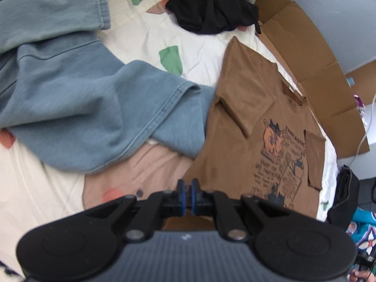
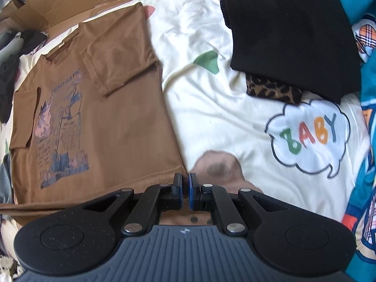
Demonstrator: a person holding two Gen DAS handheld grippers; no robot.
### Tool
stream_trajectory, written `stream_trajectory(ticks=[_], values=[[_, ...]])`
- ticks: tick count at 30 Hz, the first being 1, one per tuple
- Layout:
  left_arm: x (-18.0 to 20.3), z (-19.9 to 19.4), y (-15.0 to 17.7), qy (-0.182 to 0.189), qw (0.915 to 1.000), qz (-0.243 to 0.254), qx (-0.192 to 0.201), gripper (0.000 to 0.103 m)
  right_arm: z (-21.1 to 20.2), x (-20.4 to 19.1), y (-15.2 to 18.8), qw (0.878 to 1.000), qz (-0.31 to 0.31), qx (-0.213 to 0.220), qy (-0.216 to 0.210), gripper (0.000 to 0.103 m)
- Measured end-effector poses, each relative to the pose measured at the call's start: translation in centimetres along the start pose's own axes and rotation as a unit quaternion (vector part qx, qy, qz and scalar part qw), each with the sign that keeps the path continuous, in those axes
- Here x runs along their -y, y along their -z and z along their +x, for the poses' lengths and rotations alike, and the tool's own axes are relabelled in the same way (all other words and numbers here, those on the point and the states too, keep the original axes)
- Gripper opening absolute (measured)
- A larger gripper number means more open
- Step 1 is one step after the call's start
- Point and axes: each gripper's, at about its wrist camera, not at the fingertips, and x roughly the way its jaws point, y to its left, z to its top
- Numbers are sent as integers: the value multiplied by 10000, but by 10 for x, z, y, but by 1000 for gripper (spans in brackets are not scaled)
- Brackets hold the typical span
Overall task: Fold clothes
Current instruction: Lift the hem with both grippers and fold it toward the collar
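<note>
T-shirt (image 1: 237, 127), brown, lies flat on the bed (image 2: 211, 117), sleeves folded in, its hem just ahead of both my left tongs (image 1: 187, 188) and right tongs (image 2: 185, 183), each pressed together, gripping nothing. Blue garment (image 1: 70, 108) overlapping its edge could drag along and spoil my fold.

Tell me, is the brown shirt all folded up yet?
Not yet. Done: both sleeves of the brown shirt are folded in over its front. In hand: the left tongs and right tongs are shut, one at each bottom corner of its hem; whether they pinch the cloth is unclear. Left: folding the shirt's body up, then the blue sweatshirt and black clothes waiting on the bed.
</note>
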Motion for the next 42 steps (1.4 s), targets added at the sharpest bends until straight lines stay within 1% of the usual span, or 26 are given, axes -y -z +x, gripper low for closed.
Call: stream_trajectory(ticks=[5,9,13,14,15,16,17,18,19,22,25,27,30,31,32,34,35,37,38,40,42], values=[[8,20,-18,-59,9999,75,-63,5,8,-8,-25,9999,56,82,44,3],[12,30,-31,-84,10000,-21,-37,5,14,-14,-40,9998,98,98,133,3],[21,38,-39,-277,9996,87,5,5,16,-19,-47,9992,157,159,318,6],[22,37,-41,-335,9994,108,1,11,16,-20,-48,9990,180,184,364,9],[23,36,-43,-350,9993,85,-25,16,12,-19,-50,9989,216,208,366,17],[23,34,-45,-323,9994,98,-56,25,7,-19,-51,9988,247,240,361,21],[24,30,-46,-295,9994,183,-53,30,-2,-18,-51,9988,231,337,279,34],[25,25,-48,-293,9991,293,-33,31,-10,-17,-51,9986,215,434,196,38],[26,20,-49,-298,9989,360,-26,33,-19,-17,-51,9984,197,525,118,38],[27,4,-51,-302,9981,530,14,37,-46,-17,-50,9981,66,607,39,38],[26,-13,-50,-314,9973,650,107,40,-77,-24,-46,9977,-138,661,108,39],[26,-24,-49,-261,9971,702,139,40,-97,-28,-43,9971,-274,698,153,39],[27,-40,-47,-175,9959,871,157,43,-130,-39,-39,9958,-506,735,180,40],[29,-45,-47,-161,9951,968,141,46,-141,-43,-37,9952,-585,761,183,40],[32,-49,-47,-198,9934,1123,118,50,-153,-48,-35,9945,-663,787,186,41],[37,-57,-46,-272,9893,1432,71,52,-175,-58,-31,9930,-815,829,201,43],[41,-61,-46,-306,9868,1588,48,52,-186,-62,-29,9921,-881,861,220,48],[49,-69,-46,-343,9810,1909,17,53,-203,-71,-26,9905,-976,945,217,48],[51,-73,-46,-322,9787,2029,33,55,-209,-73,-26,9897,-1026,980,188,49],[57,-79,-45,-332,9753,2184,70,58,-221,-79,-26,9880,-1125,1051,132,49],[63,-85,-45,-383,9728,2281,107,58,-223,-80,-27,9871,-1161,1099,111,52]])
